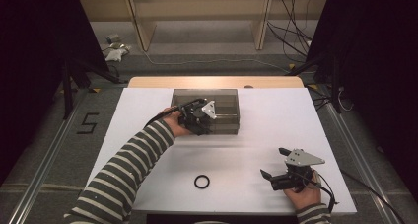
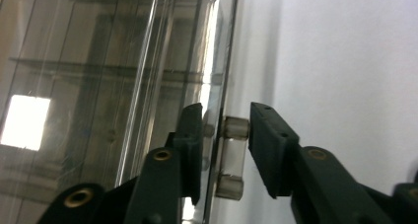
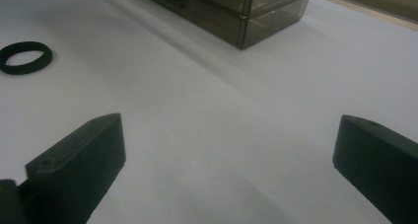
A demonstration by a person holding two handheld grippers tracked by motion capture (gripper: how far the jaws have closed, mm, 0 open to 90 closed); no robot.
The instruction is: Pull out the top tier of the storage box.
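Between left gripper (image 2: 224, 152) jaws: clear handle (image 2: 231, 157) on front panel of smoky transparent drawer box (image 1: 222, 98); jaws narrowed around handle and panel edge, slight gaps visible, pads not clearly pressing. Ahead of right gripper (image 3: 229, 172) jaws: bare white tabletop (image 3: 207, 110); jaws wide, nothing between. Far left of right jaws: black ring (image 3: 25, 57), flat on tabletop.

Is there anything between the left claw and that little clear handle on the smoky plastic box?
Nothing visible blocks it. In the left gripper view the left claw straddles the clear handle on the box front: one jaw sits right against the handle, the other lies over the box panel behind it. The black ring lies well away, nearer the person.
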